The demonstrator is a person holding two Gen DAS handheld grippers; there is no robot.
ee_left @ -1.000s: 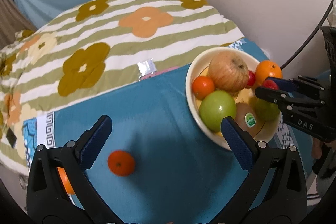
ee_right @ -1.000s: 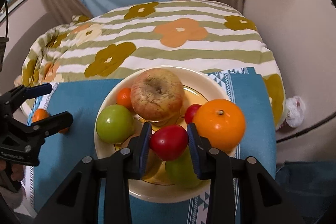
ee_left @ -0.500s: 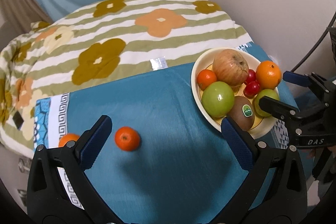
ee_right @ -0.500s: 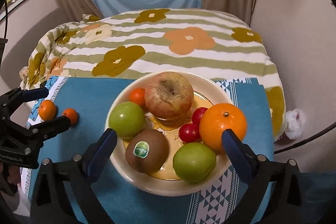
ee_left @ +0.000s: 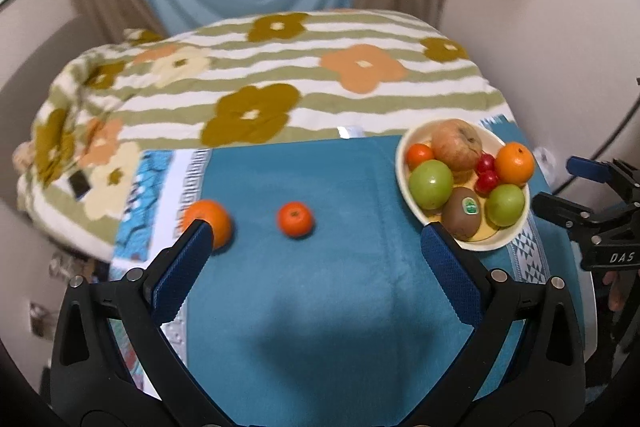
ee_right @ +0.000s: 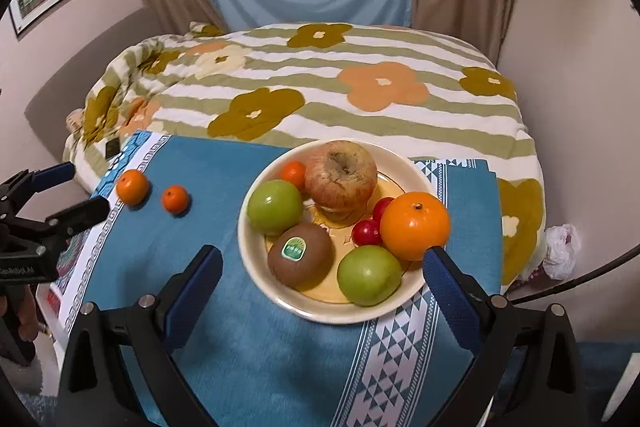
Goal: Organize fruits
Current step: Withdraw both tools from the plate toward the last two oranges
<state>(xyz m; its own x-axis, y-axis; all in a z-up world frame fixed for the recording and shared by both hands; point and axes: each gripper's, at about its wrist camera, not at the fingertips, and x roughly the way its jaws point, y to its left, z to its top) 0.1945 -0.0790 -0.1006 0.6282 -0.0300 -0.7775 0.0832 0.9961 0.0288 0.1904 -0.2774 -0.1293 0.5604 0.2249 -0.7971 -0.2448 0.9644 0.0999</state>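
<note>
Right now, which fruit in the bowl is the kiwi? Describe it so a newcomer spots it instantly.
Find the cream bowl on the blue cloth at the foot of the flowered bedspread. The kiwi lies at the bowl's near edge, between two green apples. It is the only brown, fuzzy fruit and the only one with a green sticker.

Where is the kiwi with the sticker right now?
The kiwi lies at the bowl's near edge in the right wrist view, between two green apples, left and right.
</note>
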